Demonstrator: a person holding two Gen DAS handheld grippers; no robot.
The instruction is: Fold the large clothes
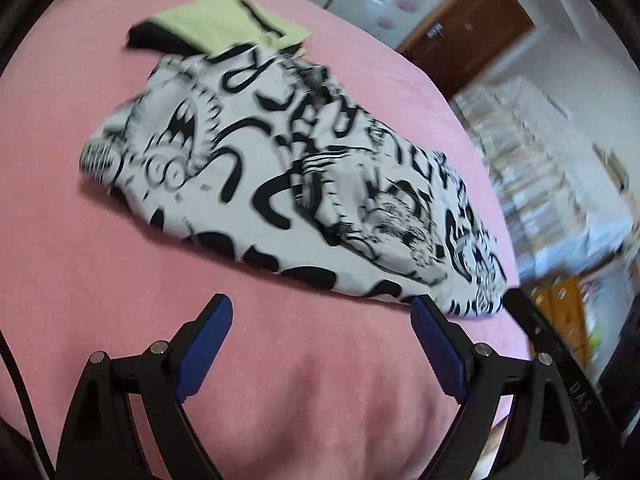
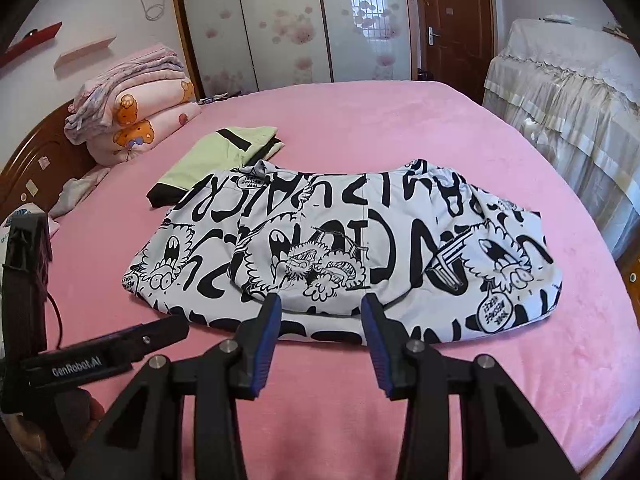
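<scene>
A pink bed holds a printed shirt, soft and limp; best pinched at its near corners. Left gripper and right gripper both gape, holding nothing.

I see bare pink bed on every side of the printed garment except its far-left corner, where a folded green garment touches it; stacked quilts block the bed's far-left edge
</scene>
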